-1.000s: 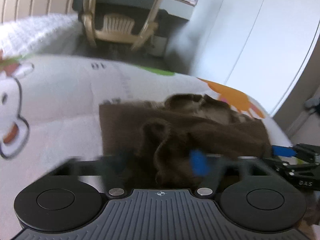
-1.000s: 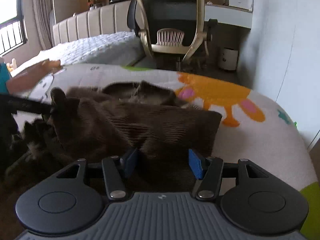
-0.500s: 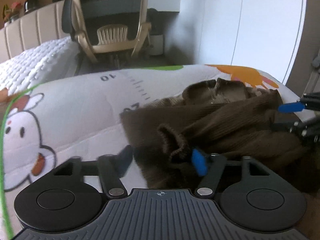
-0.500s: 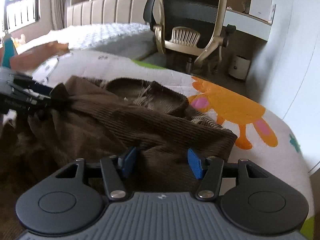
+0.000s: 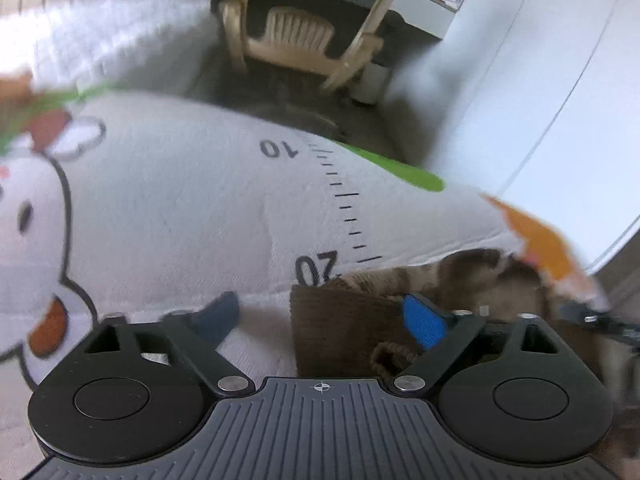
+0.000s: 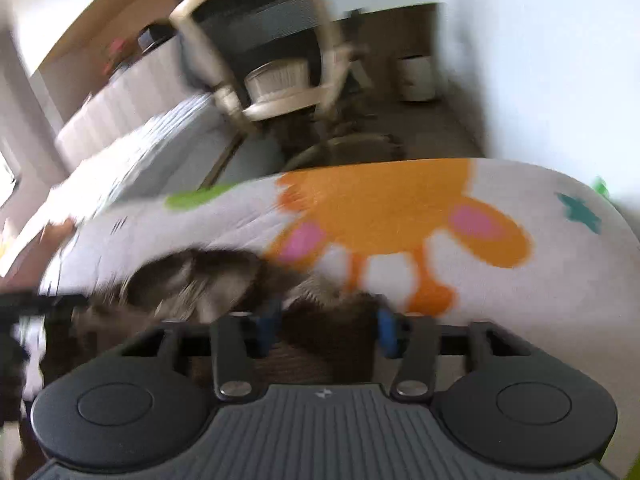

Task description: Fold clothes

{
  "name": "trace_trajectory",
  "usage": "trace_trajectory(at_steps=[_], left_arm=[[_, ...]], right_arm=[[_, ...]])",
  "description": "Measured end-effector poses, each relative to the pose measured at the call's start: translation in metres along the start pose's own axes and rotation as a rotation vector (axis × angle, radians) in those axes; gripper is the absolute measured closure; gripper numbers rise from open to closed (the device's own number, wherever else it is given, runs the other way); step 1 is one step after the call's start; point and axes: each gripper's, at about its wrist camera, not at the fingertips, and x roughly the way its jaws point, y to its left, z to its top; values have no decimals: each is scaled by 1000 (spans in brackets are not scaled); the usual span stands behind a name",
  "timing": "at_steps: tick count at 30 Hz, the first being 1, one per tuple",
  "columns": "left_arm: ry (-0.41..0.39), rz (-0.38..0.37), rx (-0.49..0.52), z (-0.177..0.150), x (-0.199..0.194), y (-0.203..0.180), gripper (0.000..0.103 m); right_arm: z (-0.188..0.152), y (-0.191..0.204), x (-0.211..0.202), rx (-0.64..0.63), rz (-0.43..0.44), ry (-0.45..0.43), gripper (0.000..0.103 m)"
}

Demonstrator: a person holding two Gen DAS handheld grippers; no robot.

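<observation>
Sweater, brown knit, lay rumpled on the cartoon-print mat. I had my left gripper spread wide over its edge; my right gripper stood parted around a fold, contact blurred.

Cartoon-printed white mat, brown knit garment on it

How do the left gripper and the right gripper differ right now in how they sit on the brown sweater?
The left gripper is spread wide at the brown sweater's edge, one finger over the printed mat; the right gripper is spread narrower, with knit between both fingers. The left view is fairly sharp, the right one blurred. Both are open with blue pads.
</observation>
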Motion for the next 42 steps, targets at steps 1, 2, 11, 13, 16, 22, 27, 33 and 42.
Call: trace_trajectory(at_steps=[1,2,11,13,16,22,27,33,42], left_arm=[[-13,28,46,-3,1,-9,43],[-25,55,91,-7,1,-19,57],[-80,-34,139,-4,-47,-28,88],[-110,-76,165,-6,-75,-31,89],[-153,-127,222,-23,-124,-32,89],[-100,-157,320,-93,-182,-20,88],[38,-201,372,-141,-190,-6,60],[64,-291,346,-146,-202,6,19],[82,-286,-14,-87,-118,13,9]], right_arm=[[-2,8,1,-35,-7,4,83],[-3,13,0,-54,-17,2,87],[5,28,-64,-89,-18,-108,93],[-3,38,-105,-111,8,-156,93],[-27,54,-163,-158,43,-209,94],[-117,74,-219,-284,49,-148,91],[-180,61,-225,-346,-3,6,72],[-166,9,-259,-97,26,-68,38],[-127,3,-151,250,291,11,36]])
